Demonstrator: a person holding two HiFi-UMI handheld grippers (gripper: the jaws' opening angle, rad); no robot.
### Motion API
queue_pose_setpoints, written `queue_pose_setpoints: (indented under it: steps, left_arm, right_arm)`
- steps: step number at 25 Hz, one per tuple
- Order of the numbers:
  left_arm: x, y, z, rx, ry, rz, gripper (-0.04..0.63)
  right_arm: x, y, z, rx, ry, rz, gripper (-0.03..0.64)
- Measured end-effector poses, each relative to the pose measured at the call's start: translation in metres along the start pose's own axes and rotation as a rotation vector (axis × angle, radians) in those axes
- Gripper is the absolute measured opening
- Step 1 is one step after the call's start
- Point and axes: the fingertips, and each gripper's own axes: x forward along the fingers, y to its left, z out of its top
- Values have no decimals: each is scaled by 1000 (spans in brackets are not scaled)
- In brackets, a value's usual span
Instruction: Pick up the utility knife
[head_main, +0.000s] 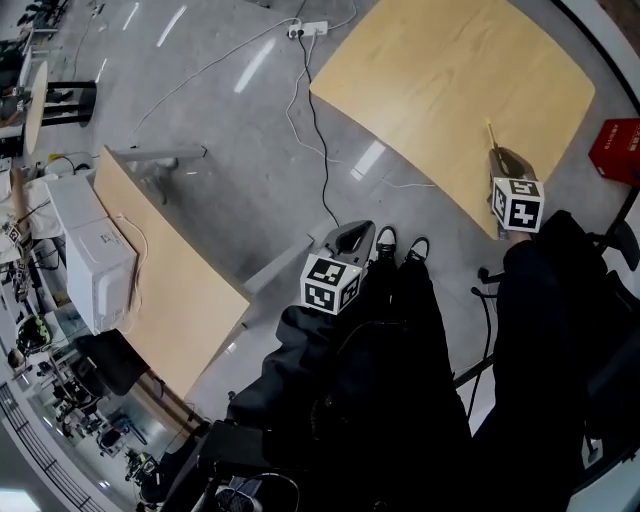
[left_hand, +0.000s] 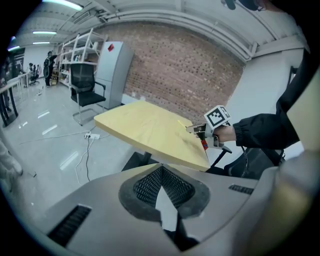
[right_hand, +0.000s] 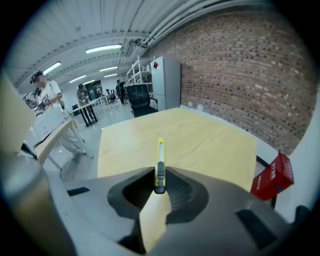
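The utility knife is yellow with a black slider, and it sticks out forward between the jaws of my right gripper, which are shut on its handle. It hangs a little above the light wooden table. In the head view the right gripper is over the near edge of the table, with the knife's yellow tip pointing away. My left gripper is held low over the floor, jaws together and holding nothing. The left gripper view shows its fingertips meeting, and the right gripper with the knife over the table.
A red box sits on the floor right of the table. A second wooden table and a white cabinet stand at the left. Cables and a power strip lie on the floor. People and an office chair are farther off.
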Motion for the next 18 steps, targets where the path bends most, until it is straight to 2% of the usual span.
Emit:
queue_pose_setpoints:
  steps: [5, 11, 15, 18]
  left_arm:
    - [-7, -22, 41, 47, -88, -41, 2]
    - [-20, -61, 102, 127, -211, -100, 2]
    - [-40, -93, 140, 182, -292, -145, 2]
    - [-56, -112, 175, 244, -372, -165, 2]
  right_arm:
    - [-77, 16, 29, 74, -184, -50, 69]
    - [-176, 49, 66, 51, -348, -70, 69]
    - [-241, 59, 85, 83, -451, -109, 69]
    - [-282, 60, 105, 65, -536, -132, 69]
